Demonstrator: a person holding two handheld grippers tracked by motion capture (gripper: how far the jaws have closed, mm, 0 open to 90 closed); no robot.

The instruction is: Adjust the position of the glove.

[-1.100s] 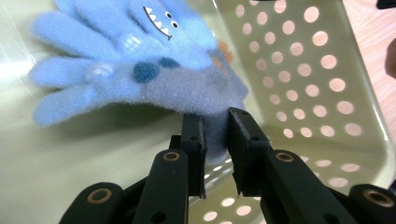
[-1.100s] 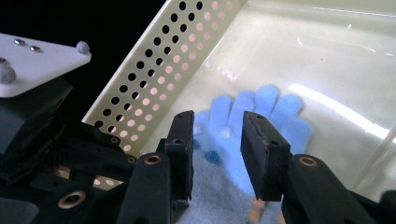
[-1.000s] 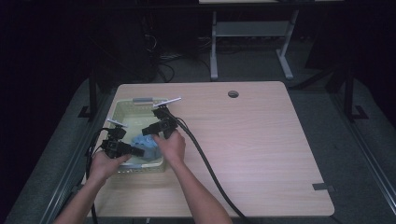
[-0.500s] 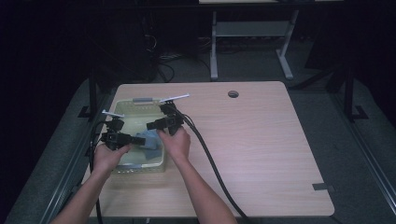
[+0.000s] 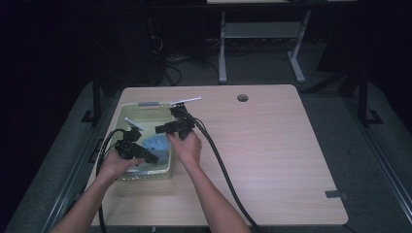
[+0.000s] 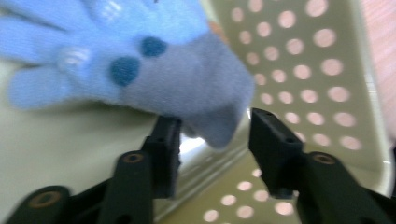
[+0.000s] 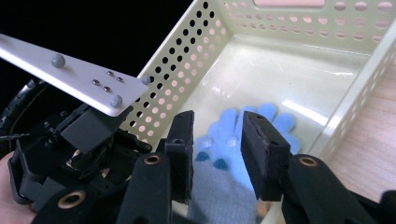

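Note:
A light blue glove (image 5: 156, 144) with dark blue dots and a grey cuff (image 6: 205, 93) lies in a pale green perforated basket (image 5: 145, 175) at the table's left. My left gripper (image 5: 153, 156) reaches in from the left. Its jaws have just been opening, and the cuff's tip sits loose between them with a gap beside it (image 6: 215, 135). My right gripper (image 5: 159, 130) hovers over the basket from the right, open, and the glove (image 7: 224, 126) shows through the gap (image 7: 217, 140). In the right gripper view the left gripper (image 7: 70, 140) is close by at the left.
Thick black cables (image 5: 218, 165) trail from both grippers across the wooden table (image 5: 272, 160) toward its near edge. A round cable hole (image 5: 242, 97) sits at the back. The basket's holed walls (image 7: 187, 70) enclose both sets of jaws. The floor beyond is dark, with a white desk frame (image 5: 262, 34).
My left gripper's jaws have opened off the glove's cuff. The glove now rests lower in the basket. My right hand has shifted slightly up and away.

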